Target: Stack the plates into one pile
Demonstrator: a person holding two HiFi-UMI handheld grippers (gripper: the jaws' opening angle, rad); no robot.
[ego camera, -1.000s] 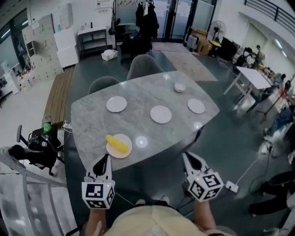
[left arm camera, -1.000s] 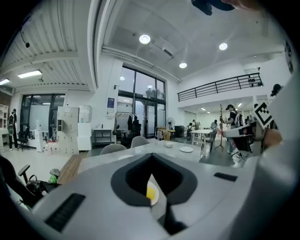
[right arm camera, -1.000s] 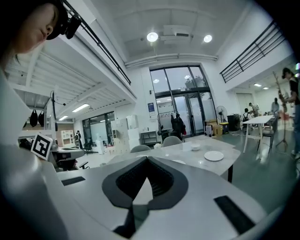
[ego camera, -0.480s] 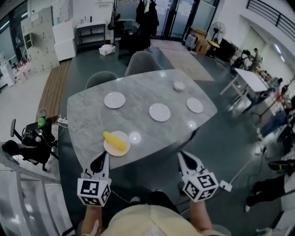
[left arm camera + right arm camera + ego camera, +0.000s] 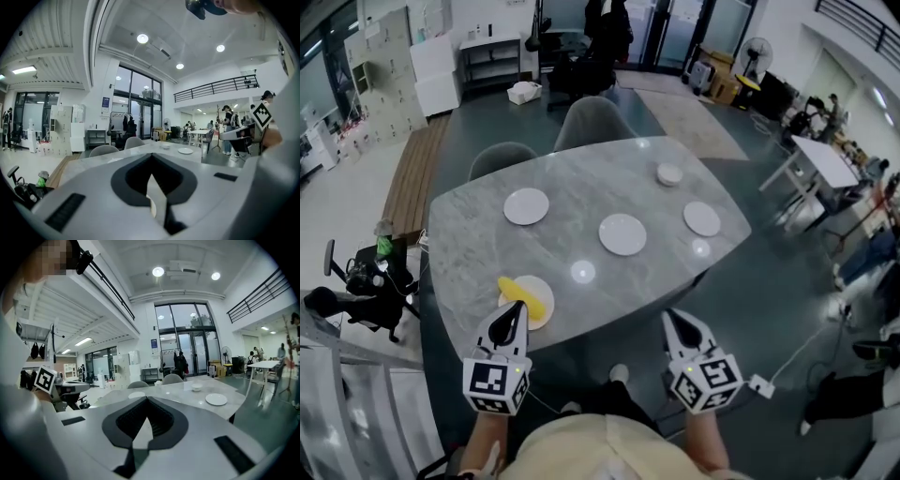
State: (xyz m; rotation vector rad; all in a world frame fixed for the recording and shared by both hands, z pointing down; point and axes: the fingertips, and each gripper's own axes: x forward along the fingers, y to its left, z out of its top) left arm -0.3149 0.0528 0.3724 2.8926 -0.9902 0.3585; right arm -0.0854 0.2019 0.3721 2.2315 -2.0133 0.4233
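Grey marble table [image 5: 469, 234] in the head view carries three bare white plates: a far-left plate [image 5: 526, 206], a middle plate [image 5: 622, 234] and a right plate [image 5: 702, 218]. There is also a near plate [image 5: 540, 285] bearing a yellow item [image 5: 523, 293], and a small bowl [image 5: 669, 174]. The left gripper [image 5: 517, 307] points at the near plate's edge; the right gripper [image 5: 672, 320] hangs short of the table. The left gripper view shows its tongs pressed together on nothing, and the right gripper view shows the same. The approach seems to be in hand. Spread the tongs before a rim, come in low, pinch a bare plate's lip, and probably keep the loaded plate for the top.
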